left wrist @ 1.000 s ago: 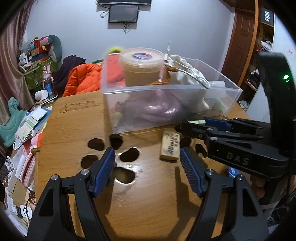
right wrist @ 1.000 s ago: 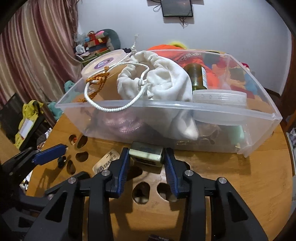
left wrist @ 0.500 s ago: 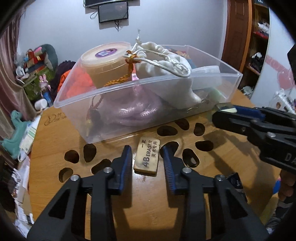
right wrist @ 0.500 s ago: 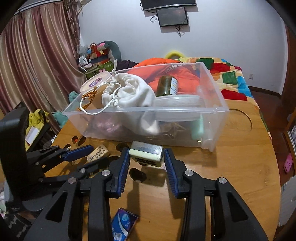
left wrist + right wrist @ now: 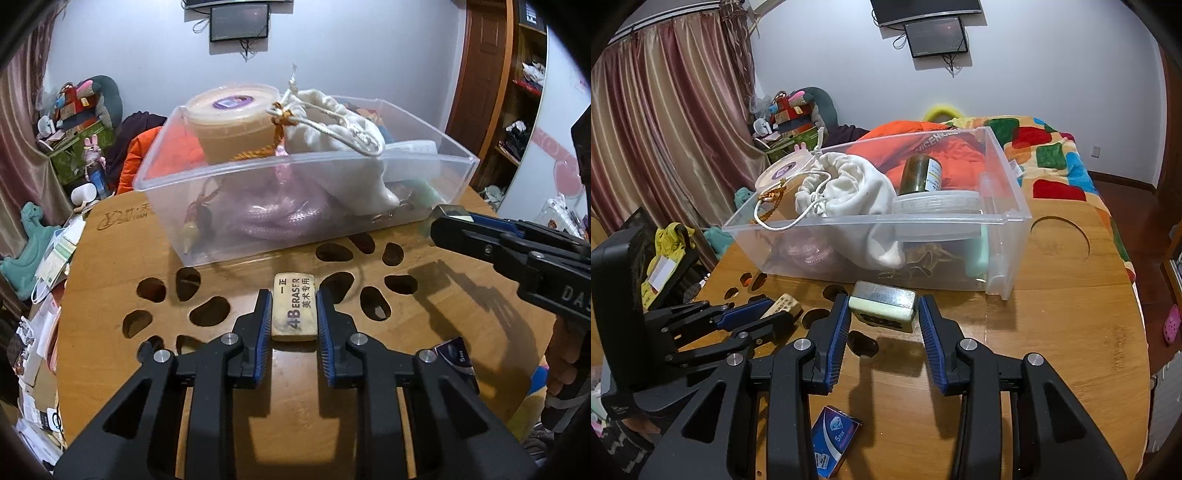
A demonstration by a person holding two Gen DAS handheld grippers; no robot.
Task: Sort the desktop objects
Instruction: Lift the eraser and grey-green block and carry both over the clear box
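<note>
Closing in since a second ago, the left hand-held gripper [image 5: 294, 314] is now pinching the eraser [image 5: 294, 311] on the bench [image 5: 443, 314]; the right hand-held gripper [image 5: 882, 319] is holding a tile [image 5: 883, 311] near the bin [image 5: 1004, 243], both ready for dropping in.

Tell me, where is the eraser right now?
In the left wrist view the eraser lies on the wooden table, clamped in the left gripper, just before the clear bin.

Pale wall [image 5: 1052, 74] with dark screen [image 5: 936, 37], striped curtains [image 5: 665, 129], patchwork bedspread [image 5: 1052, 155], brown door [image 5: 487, 74]
</note>
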